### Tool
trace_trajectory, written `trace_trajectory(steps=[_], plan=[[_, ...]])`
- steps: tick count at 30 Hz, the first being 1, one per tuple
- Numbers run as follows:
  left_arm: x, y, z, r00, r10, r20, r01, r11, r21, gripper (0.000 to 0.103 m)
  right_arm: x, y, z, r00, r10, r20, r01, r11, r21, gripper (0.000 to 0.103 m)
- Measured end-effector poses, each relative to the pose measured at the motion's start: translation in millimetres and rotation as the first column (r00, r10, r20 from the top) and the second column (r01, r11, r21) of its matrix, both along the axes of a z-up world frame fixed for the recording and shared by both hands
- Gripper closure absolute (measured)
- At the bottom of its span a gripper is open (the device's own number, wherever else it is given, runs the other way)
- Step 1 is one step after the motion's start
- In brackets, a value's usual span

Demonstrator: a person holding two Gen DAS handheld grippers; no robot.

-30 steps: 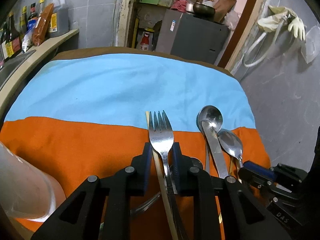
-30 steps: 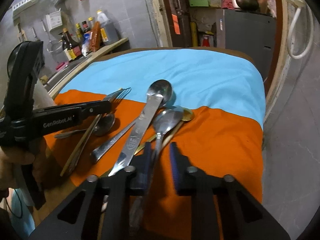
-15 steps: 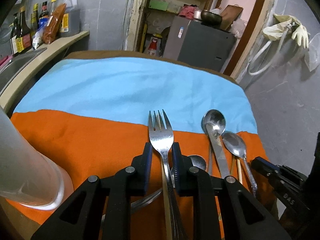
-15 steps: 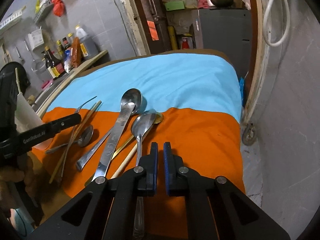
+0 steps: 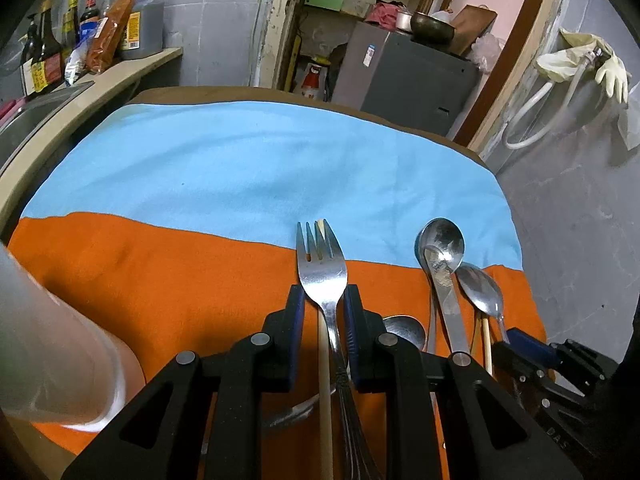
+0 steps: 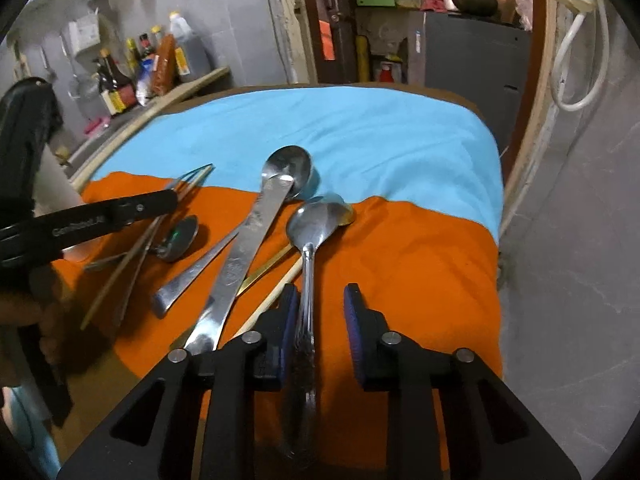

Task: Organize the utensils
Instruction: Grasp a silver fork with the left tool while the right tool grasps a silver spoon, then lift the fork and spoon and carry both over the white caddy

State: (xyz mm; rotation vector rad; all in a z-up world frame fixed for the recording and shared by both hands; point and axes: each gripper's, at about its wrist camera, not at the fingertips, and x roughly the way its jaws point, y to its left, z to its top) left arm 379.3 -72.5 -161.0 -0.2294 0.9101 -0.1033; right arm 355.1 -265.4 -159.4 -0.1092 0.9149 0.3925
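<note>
The left gripper (image 5: 323,312) clasps a fork (image 5: 322,268), tines pointing straight ahead. The right gripper (image 6: 320,304) is opening around a spoon (image 6: 316,224), apparently lying free, bowl ahead, handle running back between its jaws.

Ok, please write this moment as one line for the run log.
left tool: shut on fork | right tool: opening, spoon handle between pads, not pressed | cloth: other spoons lying
</note>
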Motion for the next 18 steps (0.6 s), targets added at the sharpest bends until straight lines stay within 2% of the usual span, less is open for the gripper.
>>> trace_trajectory(steps=[4,8,10,11,12,18], plan=[[8,-4,-4,0.999,-0.009,-0.033,0.009,1.0,0.014,0.086,7,10,-1,1.0,-0.015,0.014,0.016,0.997,-0.069,0.084],[12,-3,-5,0.999,-0.01,-0.041,0.011,1.0,0.016,0.086,18,15,-1,0.999,-0.034,0.006,0.034,0.996,-0.082,0.083],[12,-2,-4,0.999,-0.011,-0.031,0.012,1.0,0.015,0.089,21,15,0,0.999,-0.037,0.004,0.037,0.996,-0.077,0.086],[11,-2,-3,1.0,-0.01,-0.026,0.01,1.0,0.014,0.089,21,14,0,0.999,-0.036,0.003,0.036,0.997,-0.07,0.095],[10,-2,-3,1.0,-0.008,-0.022,0.008,1.0,0.013,0.089,21,14,0,0.999,-0.038,0.002,0.038,0.997,-0.064,0.097],[-4,-3,1,0.999,-0.01,0.036,0.009,0.999,0.034,0.089,15,0,4,0.998,-0.064,0.0,0.064,0.998,0.018,0.098]])
